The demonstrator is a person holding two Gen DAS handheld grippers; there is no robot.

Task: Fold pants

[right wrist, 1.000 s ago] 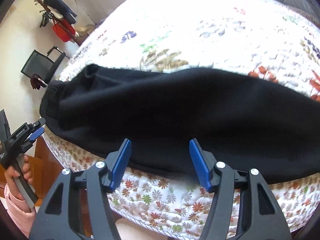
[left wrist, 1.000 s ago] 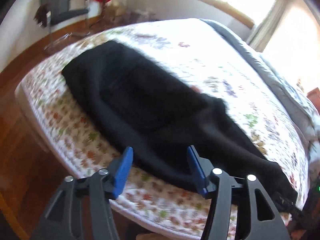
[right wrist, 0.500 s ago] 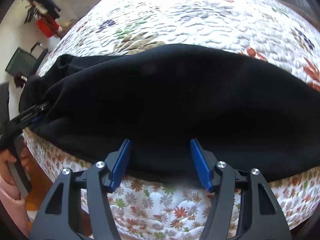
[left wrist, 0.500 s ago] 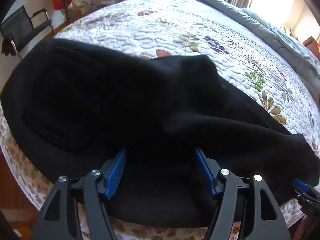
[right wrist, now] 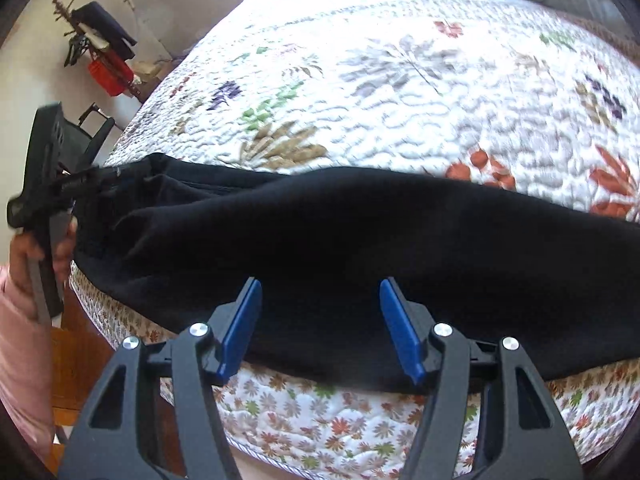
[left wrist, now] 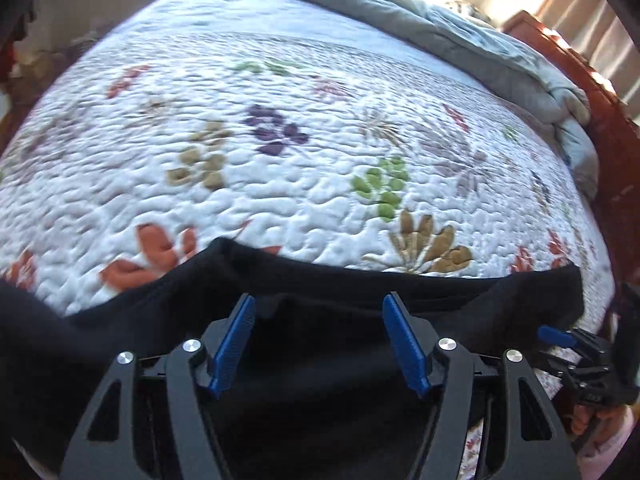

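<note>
Black pants lie lengthwise along the near edge of the bed, folded leg on leg. In the left wrist view the pants fill the lower part of the frame. My left gripper is open, its blue pads over the fabric near the waist end. It also shows in the right wrist view at the pants' left end. My right gripper is open, its pads over the pants' near edge. It appears in the left wrist view at the pants' right end.
The bed has a white floral quilt and a grey duvet bunched at the far end. A wooden bed frame is at the right. A chair and coat rack stand by the wall. Wooden floor lies below.
My left gripper moved in low over the pants' waist end and turned toward the head of the bed. My right gripper shifted slightly along the near edge. Both stayed open.
</note>
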